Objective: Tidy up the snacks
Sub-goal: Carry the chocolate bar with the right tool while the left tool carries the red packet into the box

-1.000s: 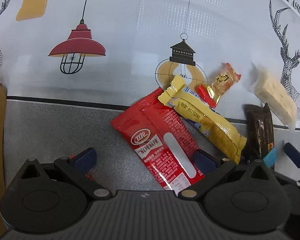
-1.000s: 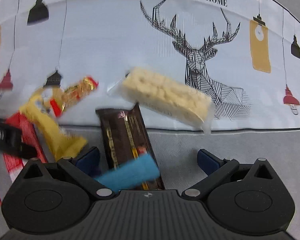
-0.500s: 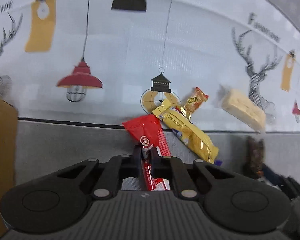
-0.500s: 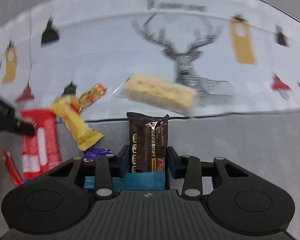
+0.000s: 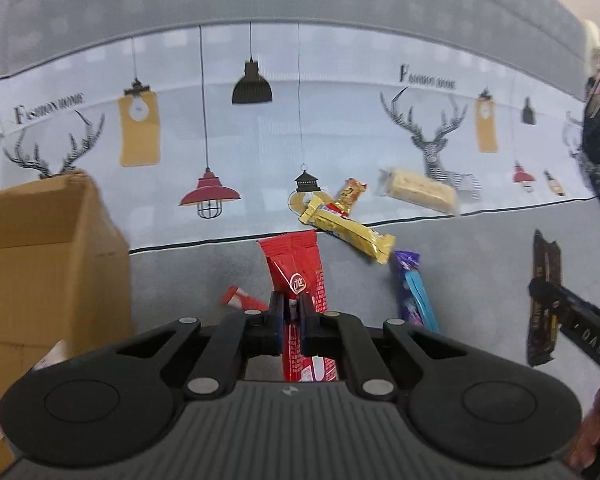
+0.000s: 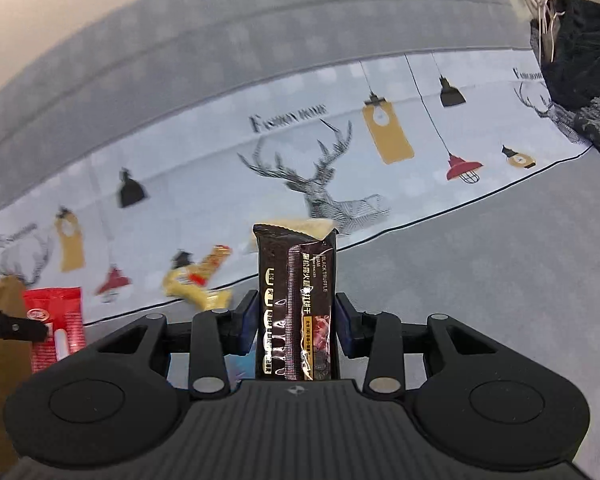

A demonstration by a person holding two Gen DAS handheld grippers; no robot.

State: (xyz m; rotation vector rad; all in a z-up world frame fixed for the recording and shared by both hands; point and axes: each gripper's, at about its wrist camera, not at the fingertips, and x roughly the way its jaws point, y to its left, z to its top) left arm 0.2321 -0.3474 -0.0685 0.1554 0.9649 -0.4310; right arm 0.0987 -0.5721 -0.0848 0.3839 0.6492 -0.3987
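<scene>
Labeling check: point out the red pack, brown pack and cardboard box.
red pack (image 5: 296, 264): left wrist view, upper panel above the pads.
brown pack (image 6: 296, 280): right wrist view, wrapper middle.
cardboard box (image 5: 40, 280): left wrist view, side wall.

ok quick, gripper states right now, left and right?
Left gripper: closed on the red snack packet, lifted off the table.
Right gripper: closed on the dark brown snack bar, also lifted.
</scene>
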